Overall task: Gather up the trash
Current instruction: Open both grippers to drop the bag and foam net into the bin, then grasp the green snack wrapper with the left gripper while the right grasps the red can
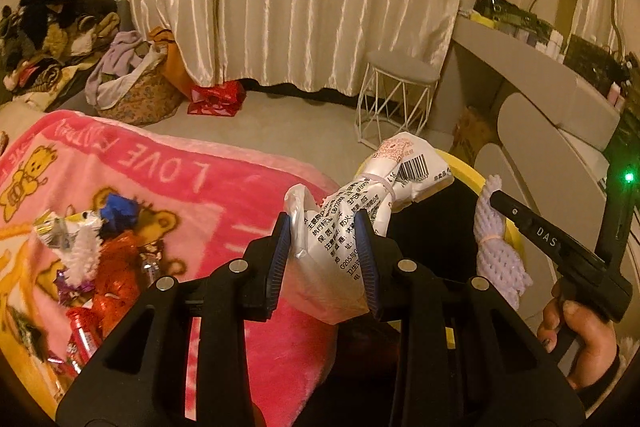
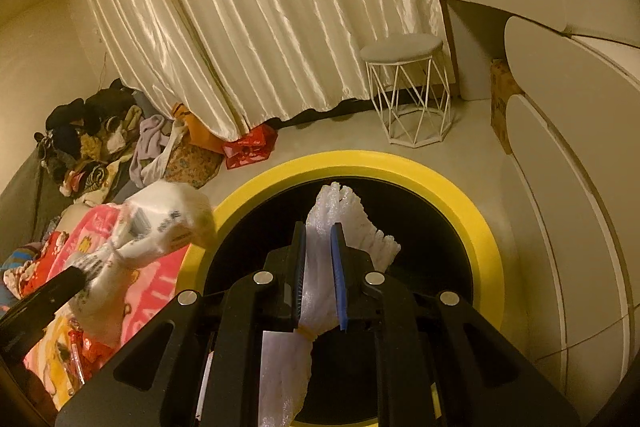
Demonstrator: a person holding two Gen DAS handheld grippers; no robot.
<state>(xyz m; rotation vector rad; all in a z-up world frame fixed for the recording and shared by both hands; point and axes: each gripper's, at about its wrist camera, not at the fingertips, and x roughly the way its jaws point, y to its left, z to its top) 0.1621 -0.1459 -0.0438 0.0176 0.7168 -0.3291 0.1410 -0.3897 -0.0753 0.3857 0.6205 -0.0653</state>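
Left gripper (image 1: 324,259): fingers clamped on white printed wrapper (image 1: 376,195), its far end at the yellow-rimmed bin (image 2: 476,227) ahead | right gripper (image 2: 318,279): fingers clamped on foam net (image 2: 340,215) over the bin mouth, ready to drop | more trash (image 1: 92,259) lies left on the pink blanket (image 1: 224,195)

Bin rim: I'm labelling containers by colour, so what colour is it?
Yellow, around a black inside; the bin rim shows best in the right wrist view.
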